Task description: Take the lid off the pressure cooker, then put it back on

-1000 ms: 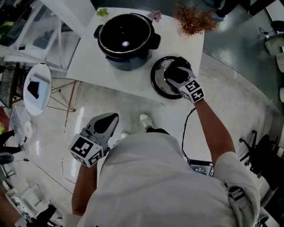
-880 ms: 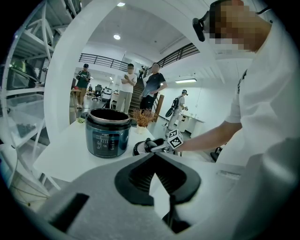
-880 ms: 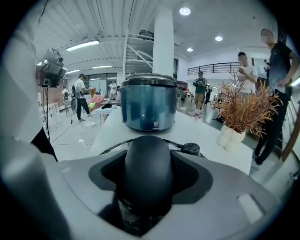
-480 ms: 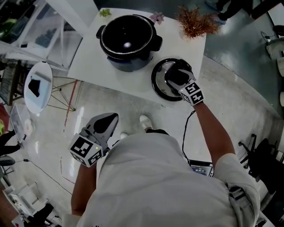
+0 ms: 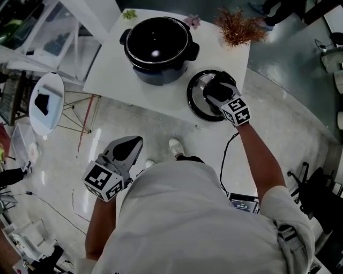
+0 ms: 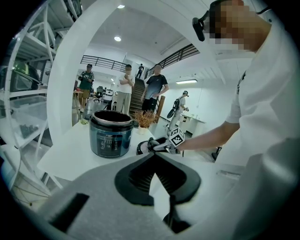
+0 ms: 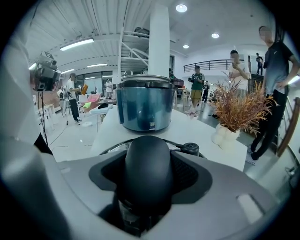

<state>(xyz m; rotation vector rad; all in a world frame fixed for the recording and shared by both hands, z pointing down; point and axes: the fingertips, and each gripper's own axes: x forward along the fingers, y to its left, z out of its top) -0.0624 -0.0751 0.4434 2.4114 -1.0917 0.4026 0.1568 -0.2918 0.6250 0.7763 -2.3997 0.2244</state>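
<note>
The dark pressure cooker (image 5: pixel 159 48) stands lidless on the white table (image 5: pixel 112 69), its inner pot showing. Its round black lid (image 5: pixel 199 104) lies flat on the table to the cooker's right. My right gripper (image 5: pixel 217 88) reaches over the lid, and its jaws are shut on the lid's black handle (image 7: pixel 146 173). A small valve (image 7: pixel 190 148) sits on the lid beyond the handle, and the cooker (image 7: pixel 143 108) stands behind it. My left gripper (image 5: pixel 126 152) hangs low over the floor, well short of the table, shut and holding nothing; its fingertips (image 6: pixel 153 157) meet.
A dried plant in a white pot (image 5: pixel 235 24) stands at the table's far right corner, close behind the lid. A small pink flower (image 5: pixel 192 21) and a green sprig (image 5: pixel 128 14) sit at the far edge. A round side table (image 5: pixel 45 104) stands left. Several people (image 6: pixel 125 86) stand far off.
Only the head camera has drifted a little, shifting the table slightly right in view. Both grippers and the lid keep their places.
</note>
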